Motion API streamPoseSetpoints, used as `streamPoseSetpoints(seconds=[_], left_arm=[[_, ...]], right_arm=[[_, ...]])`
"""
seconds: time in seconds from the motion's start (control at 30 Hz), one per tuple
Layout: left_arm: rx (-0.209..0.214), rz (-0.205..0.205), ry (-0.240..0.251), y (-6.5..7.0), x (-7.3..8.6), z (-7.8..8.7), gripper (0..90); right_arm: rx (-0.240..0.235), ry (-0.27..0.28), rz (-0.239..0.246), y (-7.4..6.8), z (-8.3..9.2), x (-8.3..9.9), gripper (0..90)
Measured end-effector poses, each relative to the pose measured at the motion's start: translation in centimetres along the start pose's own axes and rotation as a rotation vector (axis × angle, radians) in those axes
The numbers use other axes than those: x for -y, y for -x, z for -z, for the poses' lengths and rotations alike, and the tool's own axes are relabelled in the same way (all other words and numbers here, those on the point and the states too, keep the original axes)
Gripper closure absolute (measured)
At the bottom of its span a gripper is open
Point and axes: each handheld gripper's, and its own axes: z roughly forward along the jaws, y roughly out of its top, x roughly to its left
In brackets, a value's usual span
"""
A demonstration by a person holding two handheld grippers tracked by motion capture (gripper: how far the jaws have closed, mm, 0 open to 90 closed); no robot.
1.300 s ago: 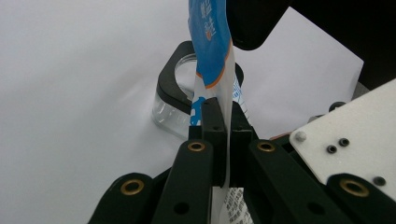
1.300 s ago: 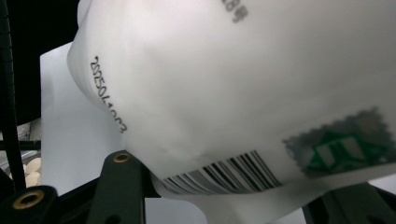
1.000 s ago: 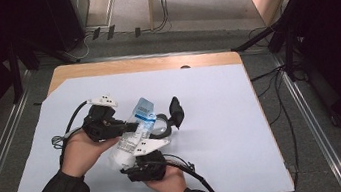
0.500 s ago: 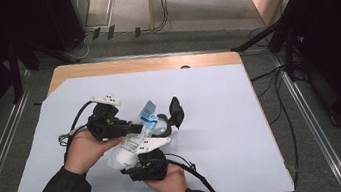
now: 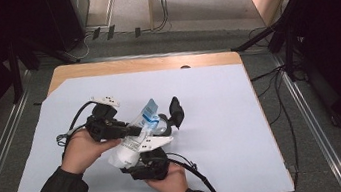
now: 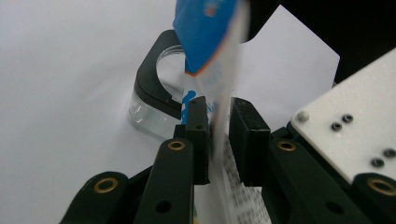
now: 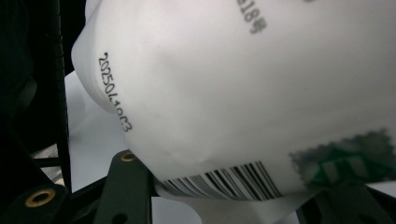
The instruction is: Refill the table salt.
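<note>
1. Pouch (image 5: 136, 133): white soft plastic packet with a blue top corner, printed date code and barcode; held tilted above the white sheet (image 5: 224, 134), blue end over the glass jar (image 5: 161, 123).
2. Glass jar: clear, low, round, standing on the sheet just beyond the pouch's blue end; black curved piece (image 6: 152, 79) wrapped around its rim in the left gripper view.
3. Left claw (image 6: 218, 140): jaws a little apart on either side of the pouch's thin upper part, which passes between them; have just been opening. One pad (image 6: 198, 135) close against the film, the other with a narrow gap; no firm pinch visible. Placed to the left of the jar in the high view (image 5: 130, 130).
4. Right claw (image 5: 148, 147): below the pouch's fat lower end, nearer the person than the jar; bulging white body and barcode sitting between its jaws in the right gripper view (image 7: 224, 196), gripped there.
5. Worktop (image 5: 149, 64): wooden edge showing beyond the sheet, far side from the jar.
6. Black upright part (image 5: 176, 111): just right of the jar.
</note>
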Motion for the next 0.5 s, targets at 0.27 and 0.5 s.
streamPoseSetpoints(seconds=[0.27,0.5], left_arm=[[-0.016,-0.007,0.003,0.31,-0.06,0.39,87.4],[-0.05,-0.007,-0.004,0.49,-0.11,0.54,90.0]], right_arm=[[-0.018,0.004,0.01,-0.08,0.07,-0.17,54.8],[-0.021,-0.006,0.017,-0.31,-0.03,-0.25,51.2]])
